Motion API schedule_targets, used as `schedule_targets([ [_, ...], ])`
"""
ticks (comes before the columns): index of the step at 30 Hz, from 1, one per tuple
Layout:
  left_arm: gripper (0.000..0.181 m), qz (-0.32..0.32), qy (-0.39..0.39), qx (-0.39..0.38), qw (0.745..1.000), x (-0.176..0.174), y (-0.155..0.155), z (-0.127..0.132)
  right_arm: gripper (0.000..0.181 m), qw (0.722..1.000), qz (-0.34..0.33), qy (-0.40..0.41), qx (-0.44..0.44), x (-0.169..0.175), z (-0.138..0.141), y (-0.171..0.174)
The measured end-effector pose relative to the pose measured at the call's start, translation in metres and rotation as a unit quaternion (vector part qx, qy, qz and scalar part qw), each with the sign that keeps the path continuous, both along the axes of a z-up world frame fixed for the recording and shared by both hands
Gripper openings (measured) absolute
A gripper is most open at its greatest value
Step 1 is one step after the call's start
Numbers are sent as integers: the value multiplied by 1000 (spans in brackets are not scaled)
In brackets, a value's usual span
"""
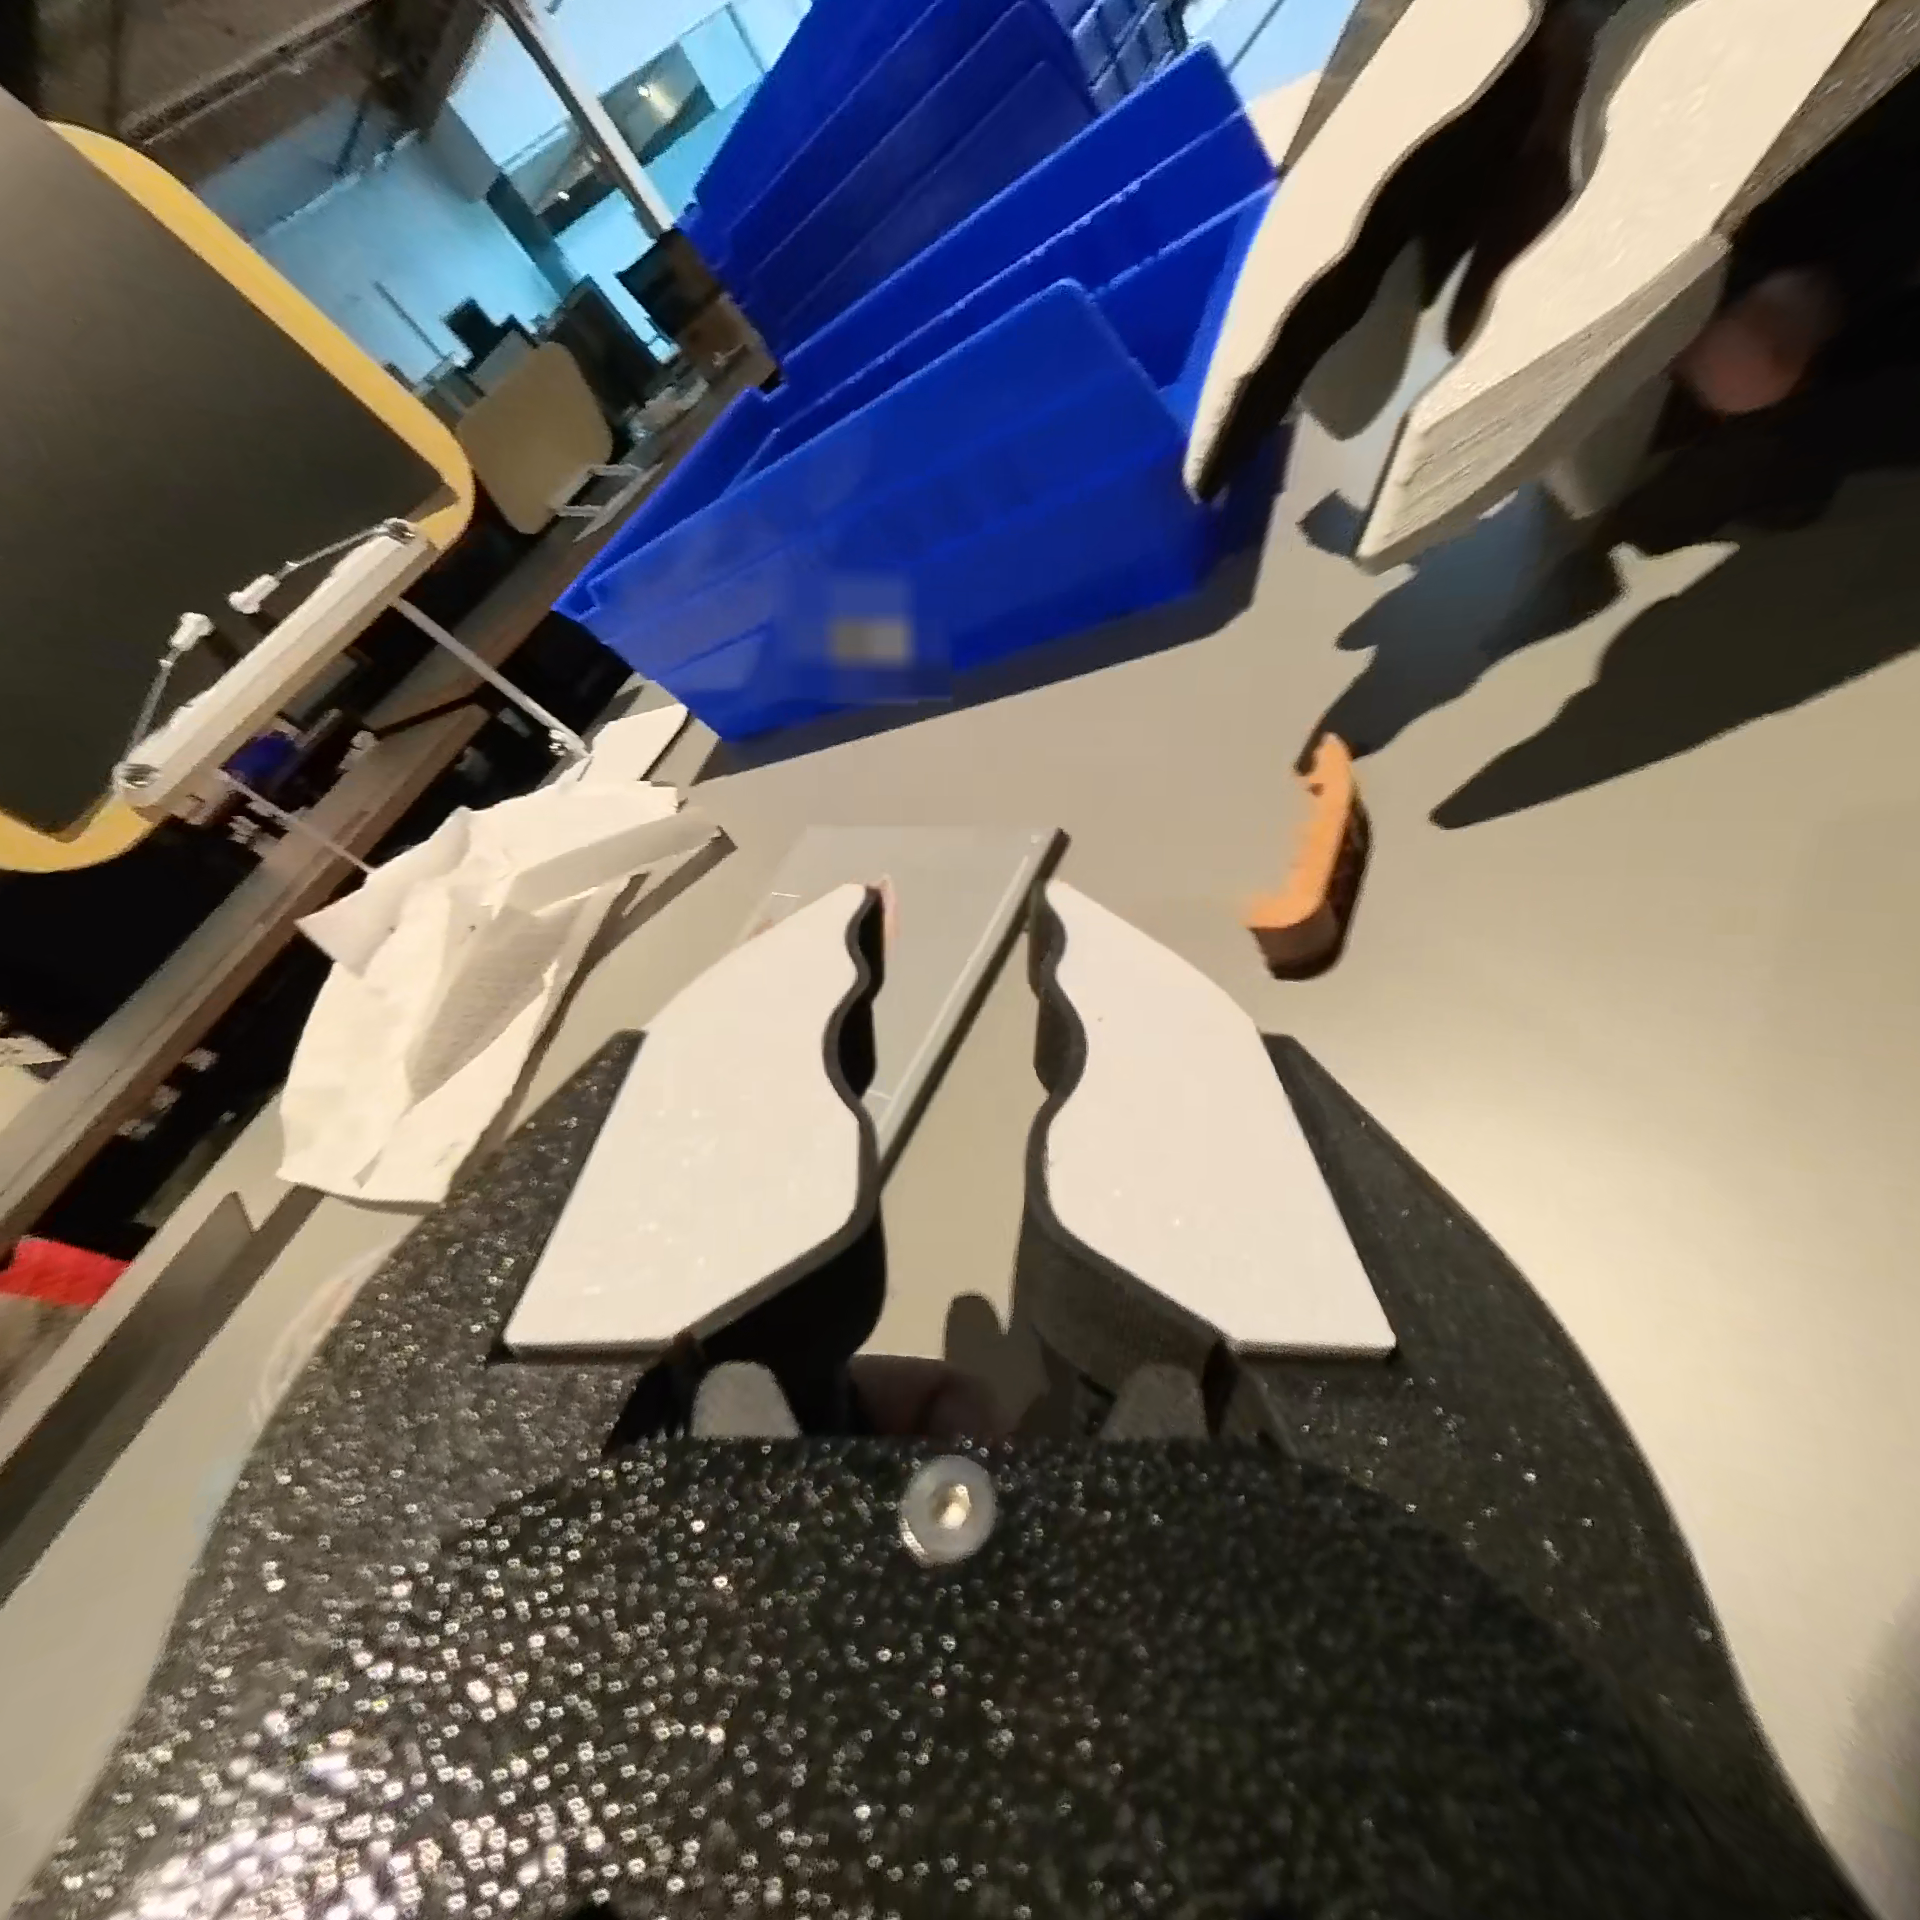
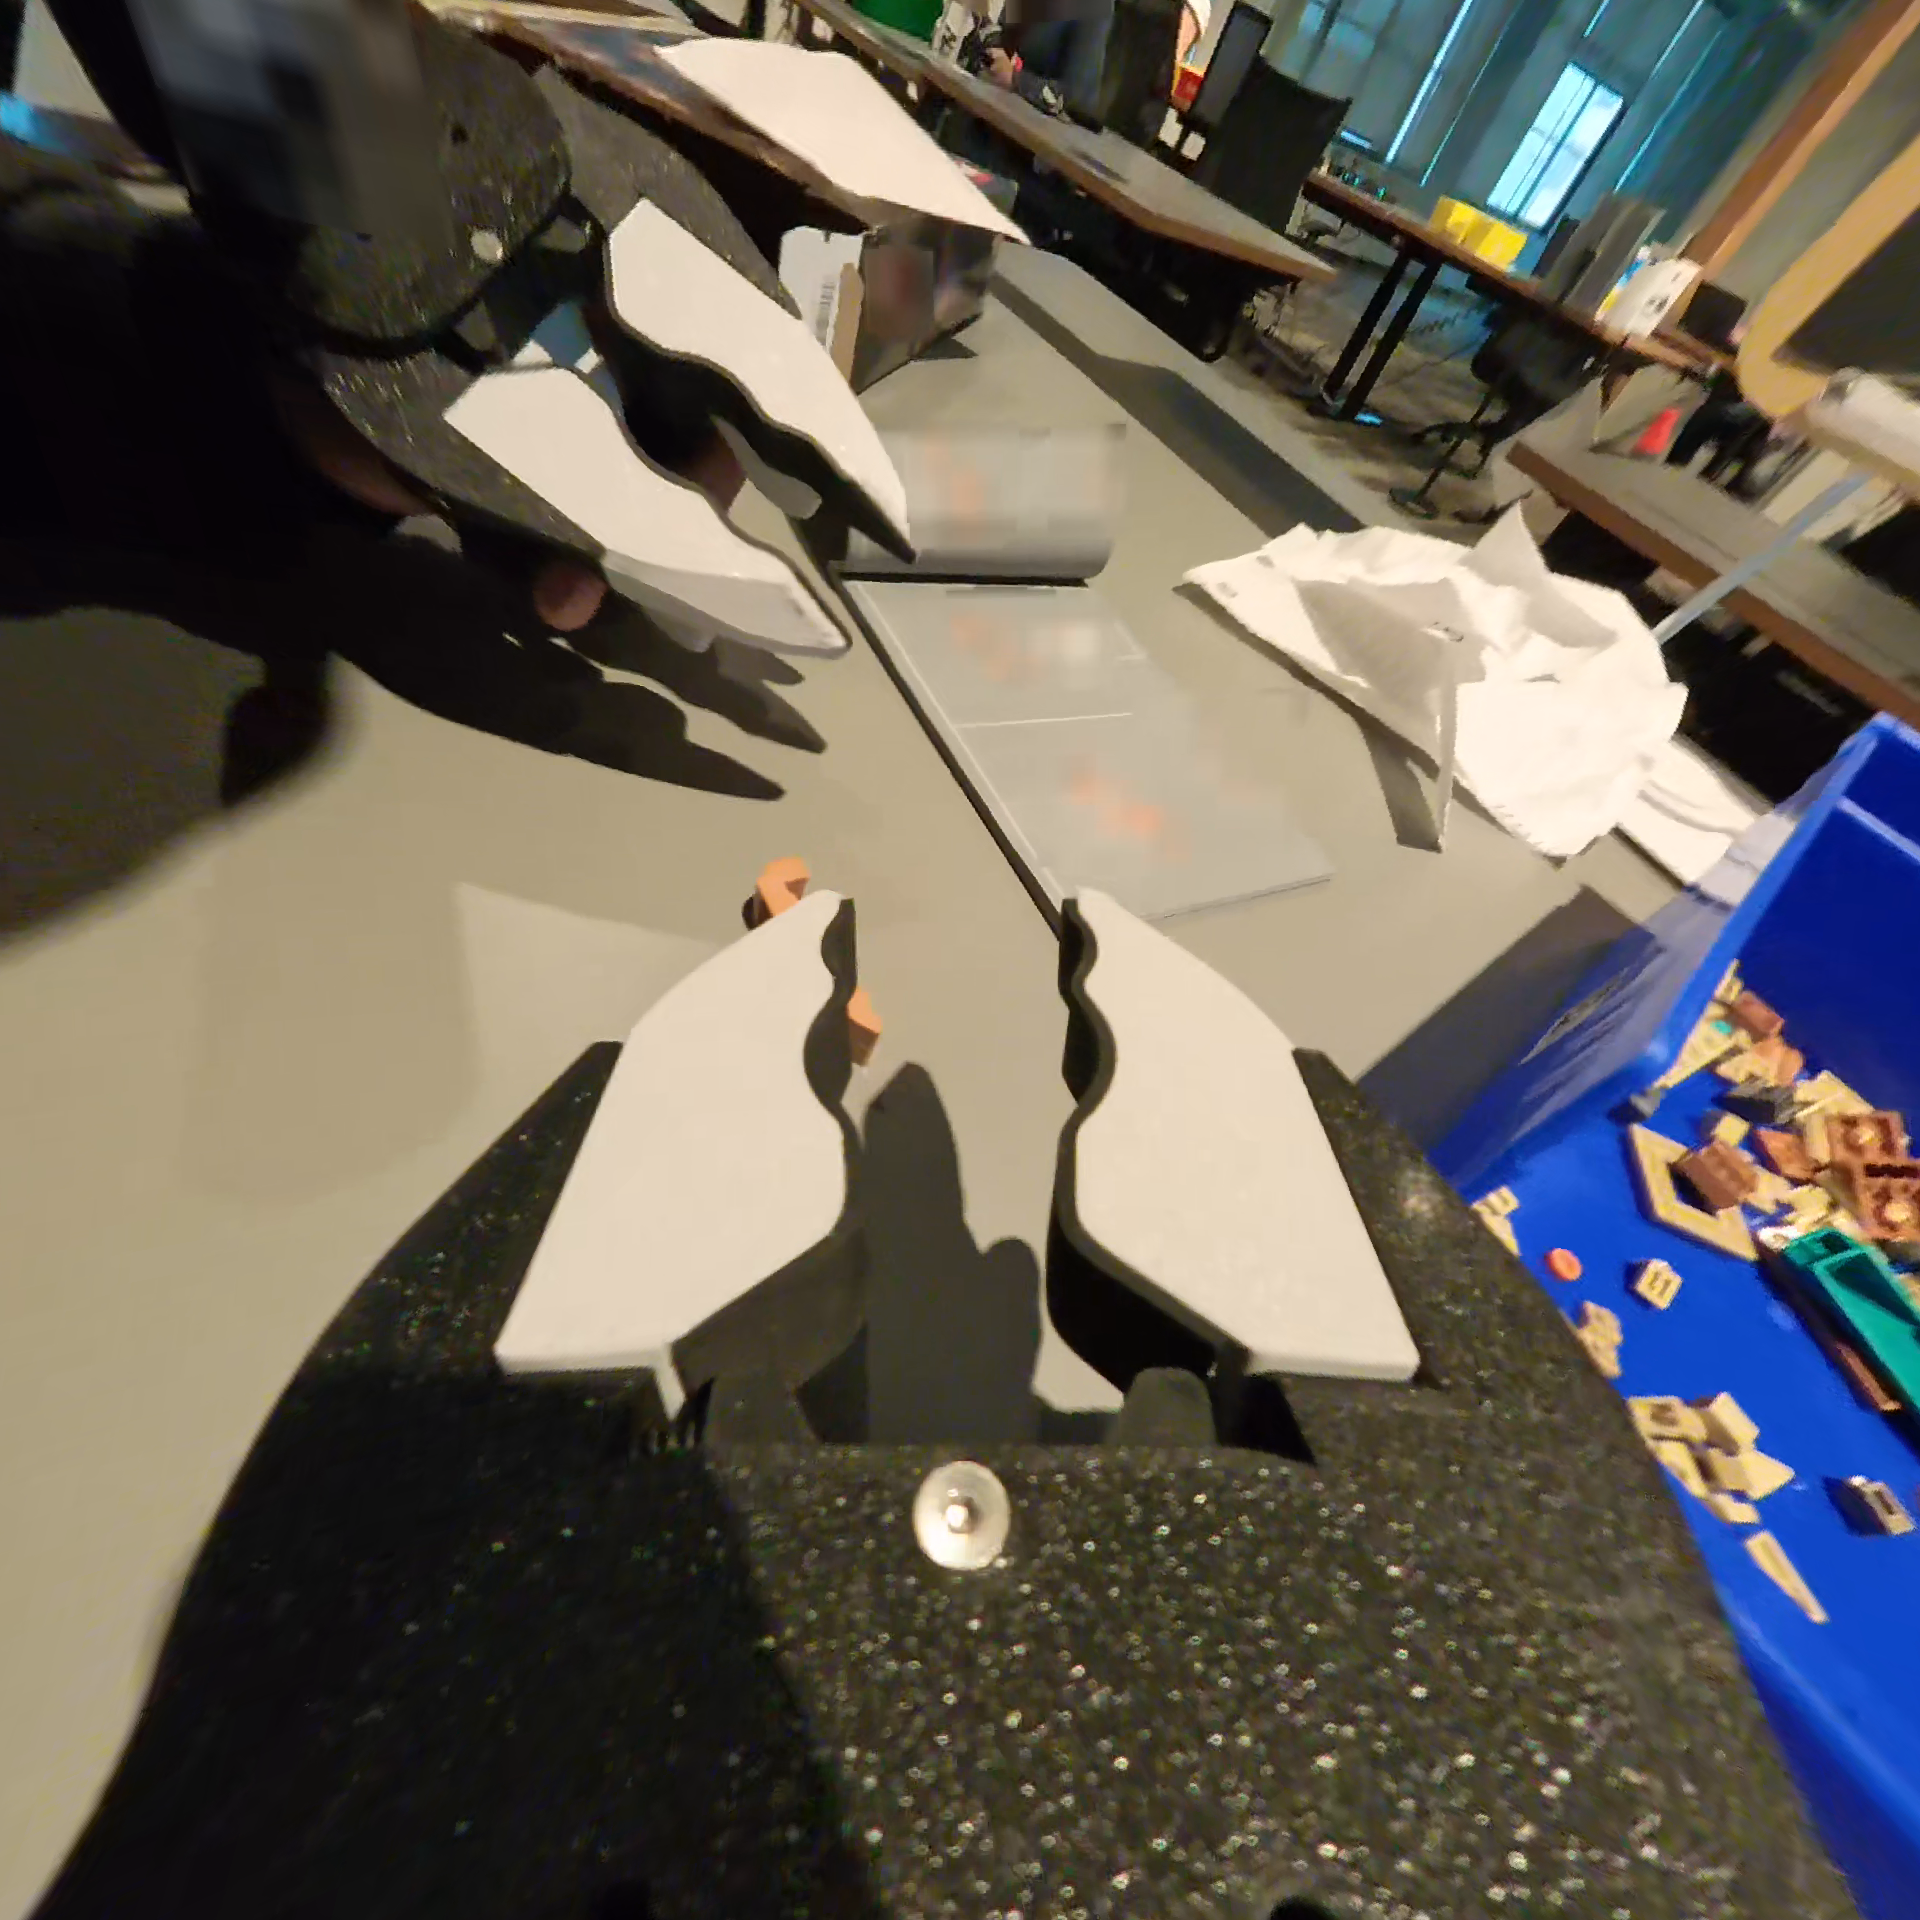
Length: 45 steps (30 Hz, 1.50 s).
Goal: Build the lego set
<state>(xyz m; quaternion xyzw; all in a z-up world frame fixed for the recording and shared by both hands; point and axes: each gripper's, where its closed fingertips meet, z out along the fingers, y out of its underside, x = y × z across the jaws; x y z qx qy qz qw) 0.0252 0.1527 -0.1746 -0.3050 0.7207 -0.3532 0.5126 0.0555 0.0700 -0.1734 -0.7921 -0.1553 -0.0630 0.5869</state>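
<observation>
A small orange and brown lego assembly [image 1: 1314, 862] lies on the grey table. In the right wrist view it [image 2: 779, 888] is partly hidden behind my right gripper's left finger. My right gripper [image 2: 956, 914] is open and empty, hovering over the table just short of that piece; it also shows in the left wrist view [image 1: 1294, 509] at the top right. My left gripper [image 1: 961, 914] is open and empty above the open instruction booklet [image 2: 1091, 748]. It shows at the upper left of the right wrist view [image 2: 862, 577], held in a gloved hand.
A blue bin [image 2: 1787, 935] with several loose lego pieces [image 2: 1766, 1174] stands to the right of my right gripper. More blue bins [image 1: 935, 540] stand at the back. Crumpled white paper [image 2: 1455, 665] lies beside the booklet, near the table edge [image 1: 156, 1340]. Spacing between my two grippers at the tips: around 10 cm.
</observation>
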Motion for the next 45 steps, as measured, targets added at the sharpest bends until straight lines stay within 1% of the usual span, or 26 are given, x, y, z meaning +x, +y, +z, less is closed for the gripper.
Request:
schedule_targets([
  [8,23,-4,-41,-29,999,8,8,14,35,996,7,87,34,10,13,-5],
  [10,19,-18,-59,-62,996,4,11,22,34,994,14,100,37,11,15,-6],
  [12,15,-35,-79,-113,990,-2,15,34,34,994,22,101,39,9,16,-6],
  [14,15,-47,-95,-167,980,-8,23,44,33,994,28,95,36,7,15,-6],
  [16,14,-54,-103,-196,974,-11,27,50,33,995,34,89,33,4,14,-6],
  [20,14,-70,-94,-196,974,-12,23,48,32,994,44,96,28,3,14,-5],
  [26,14,-64,-104,-227,966,-13,32,53,30,991,64,107,53,0,21,-10],
  [28,14,-59,-117,-237,963,-15,36,56,30,991,69,98,63,-2,22,-10],
  [31,13,-54,-133,-250,958,-18,40,61,32,994,68,70,54,-7,18,-10],
  [35,13,-51,-131,-247,959,-17,40,60,31,996,64,39,46,-10,14,-9],
  [42,13,-44,-125,-246,960,-15,41,58,30,994,44,83,55,0,19,-10],
  [45,13,-48,-117,-245,961,-14,40,57,30,994,43,88,53,1,19,-10],
])
